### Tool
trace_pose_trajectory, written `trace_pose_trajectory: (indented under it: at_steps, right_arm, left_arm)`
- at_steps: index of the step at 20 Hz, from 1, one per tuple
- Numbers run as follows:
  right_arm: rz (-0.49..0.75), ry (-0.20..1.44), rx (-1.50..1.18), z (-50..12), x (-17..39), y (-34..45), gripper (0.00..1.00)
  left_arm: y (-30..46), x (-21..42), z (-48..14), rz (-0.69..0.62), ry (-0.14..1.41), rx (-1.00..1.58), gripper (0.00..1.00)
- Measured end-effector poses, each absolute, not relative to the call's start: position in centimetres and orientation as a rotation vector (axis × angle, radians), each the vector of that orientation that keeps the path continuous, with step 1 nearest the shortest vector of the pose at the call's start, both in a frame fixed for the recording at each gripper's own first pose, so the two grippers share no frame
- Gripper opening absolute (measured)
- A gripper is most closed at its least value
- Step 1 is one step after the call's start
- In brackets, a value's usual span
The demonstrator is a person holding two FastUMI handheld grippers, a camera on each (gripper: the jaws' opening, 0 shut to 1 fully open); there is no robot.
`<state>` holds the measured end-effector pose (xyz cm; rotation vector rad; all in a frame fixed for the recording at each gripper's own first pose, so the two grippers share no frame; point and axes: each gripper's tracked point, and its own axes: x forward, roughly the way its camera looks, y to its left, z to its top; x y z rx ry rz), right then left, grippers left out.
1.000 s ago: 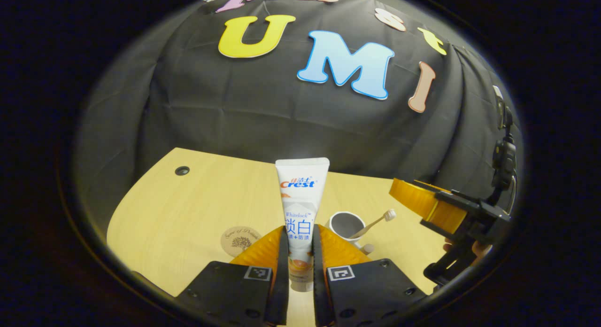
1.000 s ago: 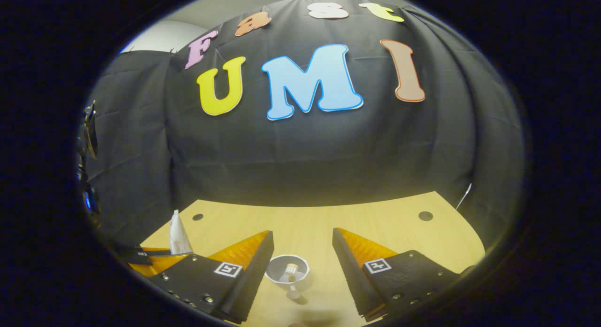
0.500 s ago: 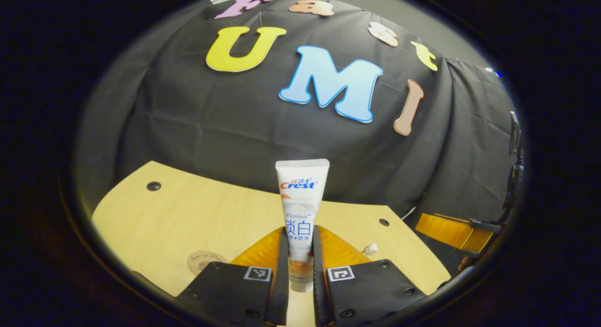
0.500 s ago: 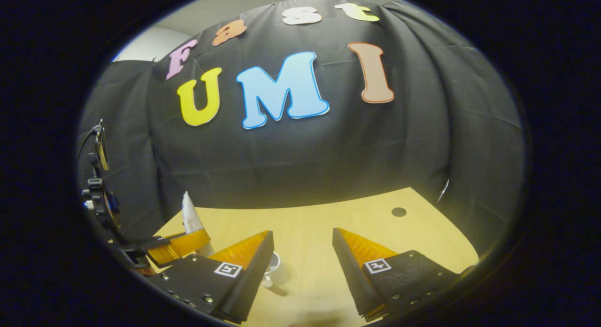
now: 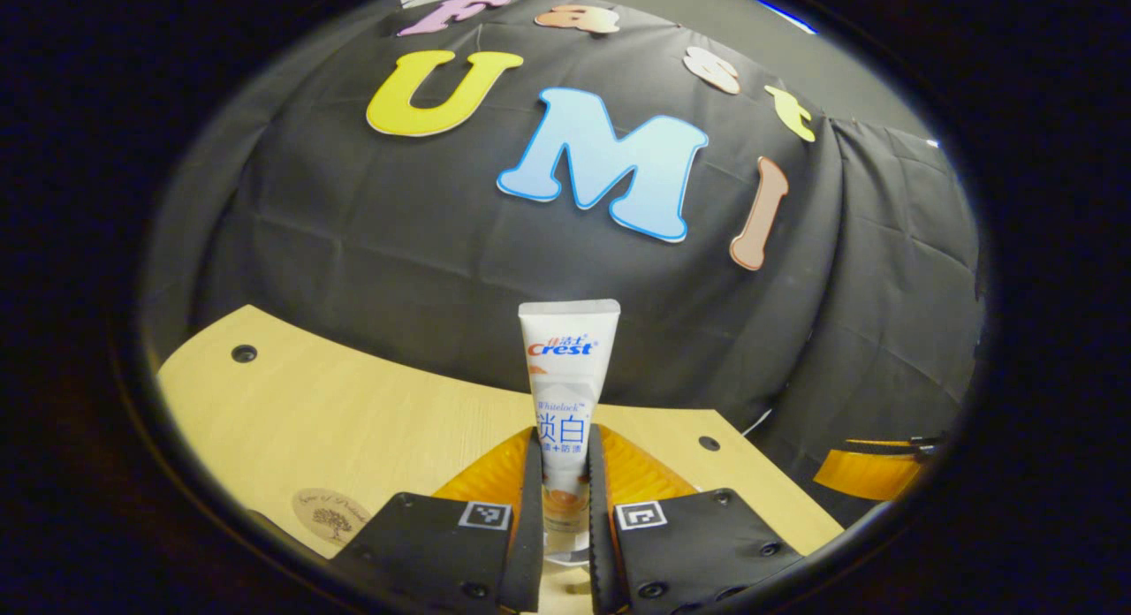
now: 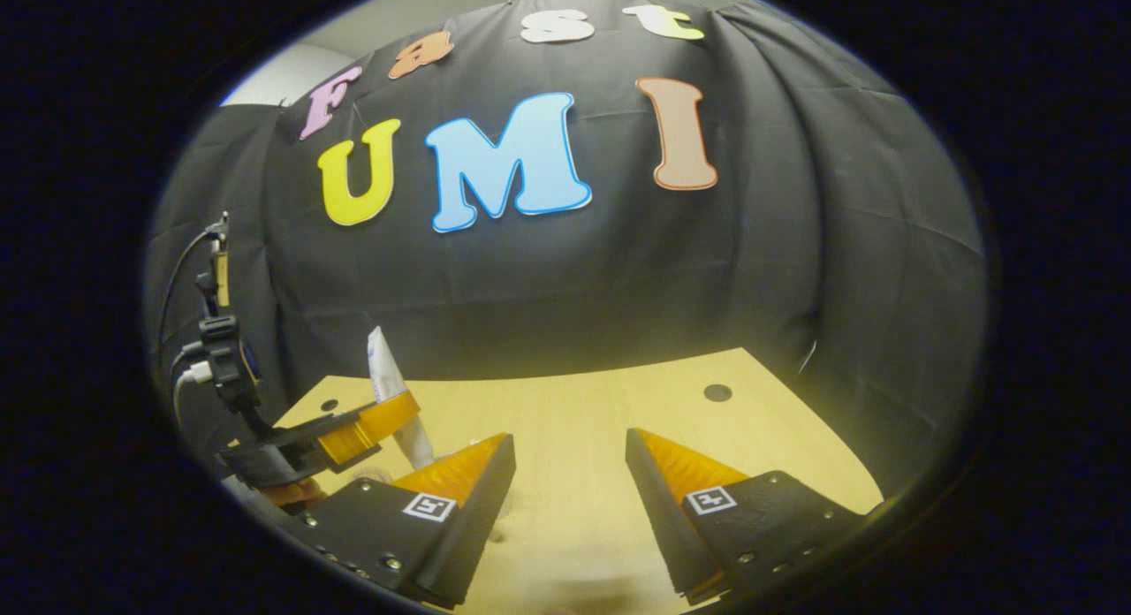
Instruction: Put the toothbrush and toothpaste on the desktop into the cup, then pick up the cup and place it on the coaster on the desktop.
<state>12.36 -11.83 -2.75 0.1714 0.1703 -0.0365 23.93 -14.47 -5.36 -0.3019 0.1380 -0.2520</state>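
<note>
In the left gripper view, a round brown printed coaster (image 5: 331,516) is seen on the pale wooden desktop (image 5: 353,421) while the white toothpaste tube (image 5: 565,394) is held upright, clamped by the left gripper (image 5: 564,474); in the right gripper view, the right gripper (image 6: 570,460) is spread wide and empty above the desktop, beside the tube.

The worktop (image 5: 371,421) is a light wood-grain surface with a rounded outline. Dark round holes are set into it: in the left gripper view, one (image 5: 243,353) sits near the far left corner and another (image 5: 709,443) near the far right edge. In the right gripper view, one hole (image 6: 717,392) lies toward the far right of the surface and a smaller one (image 6: 329,405) at the far left.

Behind the worktop hangs the booth wall (image 5: 398,244), a black cloth with visible creases and folds, draped down to the worktop's far edge. Above the cloth, a strip of pale grey room wall (image 6: 265,80) is visible at the upper left of the right gripper view.
</note>
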Motion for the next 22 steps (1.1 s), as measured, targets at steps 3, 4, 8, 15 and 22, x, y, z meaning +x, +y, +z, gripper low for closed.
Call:
trace_pose_trajectory:
  at_steps: [3, 4, 8, 15, 22]
  right_arm:
    - [-0.047, 0.192, 0.174, -3.5, 12.0, -12.4, 0.8]
    - [-0.047, 0.198, 0.176, -3.7, 11.9, -12.6, 0.79]
    - [-0.044, 0.217, 0.183, -4.4, 11.6, -12.5, 0.8]
    - [-0.018, 0.248, 0.19, -5.7, 11.3, -11.6, 0.8]
    - [0.01, 0.256, 0.199, -5.8, 11.8, -10.4, 0.8]
  left_arm:
    - [-15.2, 25.0, -6.6, -0.246, 0.151, -0.281, 0.29]
    - [-15.5, 25.3, -6.9, -0.247, 0.15, -0.266, 0.31]
    - [-16.5, 25.8, -8.1, -0.25, 0.148, -0.224, 0.31]
    - [-17.1, 25.3, -10.4, -0.256, 0.145, -0.162, 0.33]
    - [-16.1, 23.8, -10.4, -0.266, 0.182, -0.169, 0.77]
